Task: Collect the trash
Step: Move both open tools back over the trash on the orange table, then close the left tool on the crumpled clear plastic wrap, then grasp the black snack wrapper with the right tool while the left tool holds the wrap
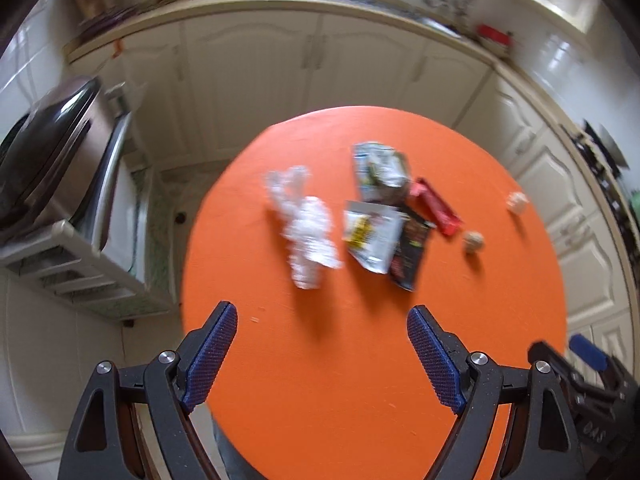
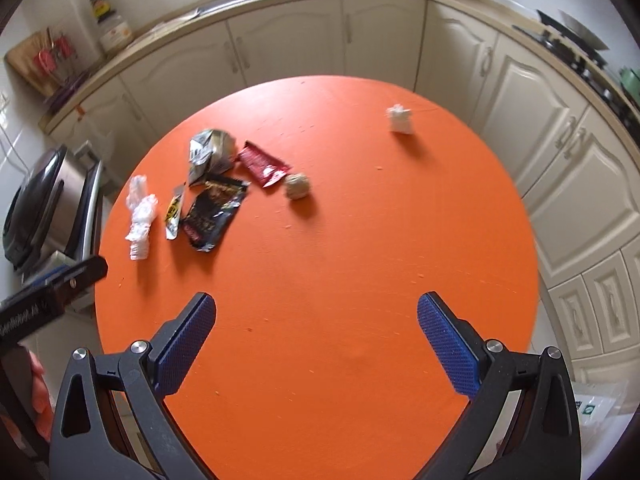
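Trash lies on a round orange table. There is a crumpled clear plastic bottle, a silver wrapper, a white and yellow packet, a black packet and a red wrapper. A paper ball and a white paper scrap lie further right. My left gripper hovers open just short of the bottle, holding nothing. My right gripper hangs open and empty over bare tabletop.
A steel-lidded bin stands left of the table beside a white rack. Cream cabinets and a worktop curve behind the table. A hob is at the right. A hand shows at the left edge.
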Demonstrator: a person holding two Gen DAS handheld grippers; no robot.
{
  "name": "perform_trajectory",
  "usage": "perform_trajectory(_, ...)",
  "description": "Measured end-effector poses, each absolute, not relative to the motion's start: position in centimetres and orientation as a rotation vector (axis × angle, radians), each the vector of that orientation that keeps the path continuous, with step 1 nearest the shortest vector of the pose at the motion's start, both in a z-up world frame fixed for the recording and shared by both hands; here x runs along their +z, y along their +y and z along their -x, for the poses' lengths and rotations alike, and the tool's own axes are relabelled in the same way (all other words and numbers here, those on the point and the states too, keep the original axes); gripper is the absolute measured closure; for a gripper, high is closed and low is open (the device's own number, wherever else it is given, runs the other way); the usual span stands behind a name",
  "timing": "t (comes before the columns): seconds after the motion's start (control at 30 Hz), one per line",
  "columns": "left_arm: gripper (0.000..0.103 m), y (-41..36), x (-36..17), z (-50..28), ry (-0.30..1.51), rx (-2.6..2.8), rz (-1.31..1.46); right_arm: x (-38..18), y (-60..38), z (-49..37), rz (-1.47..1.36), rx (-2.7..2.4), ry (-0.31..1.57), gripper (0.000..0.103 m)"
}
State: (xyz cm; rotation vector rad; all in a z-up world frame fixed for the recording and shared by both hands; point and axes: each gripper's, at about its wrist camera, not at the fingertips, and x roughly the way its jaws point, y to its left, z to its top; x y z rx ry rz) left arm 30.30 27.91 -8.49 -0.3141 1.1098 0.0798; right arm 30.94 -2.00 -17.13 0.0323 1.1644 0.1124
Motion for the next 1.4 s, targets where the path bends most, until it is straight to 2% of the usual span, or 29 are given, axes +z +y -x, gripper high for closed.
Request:
perform_trajectory(0.23,0.02,31.2,-11.8,-36.0,1.191,0.141,0.406,-19.5,2.0,-32.9,0.047,0.147,1.222,0.001)
perform_trajectory(0.53,0.02,30.8,-14.0,-40.9,1.226,0.112,0.405,-21.9,2.8,-37.3,0.082,0.089,1.265,0.001)
perform_trajectory(0.63,0.047,29.8,-14.0,-41.9,1.205,0.124,0.344,-22.6,2.9,-38.7,0.085,0.078,1.282,0.001)
perform_trajectory(0.67,0.07,29.5,-14.1,-42.0,1.201,0.128,0.327,-22.8,2.9,-39.3,0.081,0.076,1.288,0.001)
perform_trajectory(0.7,0.078,29.0,-14.2,-41.9,1.2,0.147,0.305,-22.9,2.9,-39.7,0.078,0.075,1.291,0.001)
perform_trajectory(1.13,0.081,32.2,-13.0,-36.8,1.196,0.062,0.392,-25.2,7.6,-43.4,0.079,0.126,1.345,0.003)
perform_trajectory(1.3,0.081,32.5,-12.7,-35.6,1.199,0.057,0.405,-25.6,9.7,-43.5,0.15,0.146,1.327,0.01)
perform_trajectory(1.4,0.081,32.5,-13.0,-35.6,1.199,0.053,0.417,-25.7,9.8,-43.8,0.096,0.167,1.354,0.012)
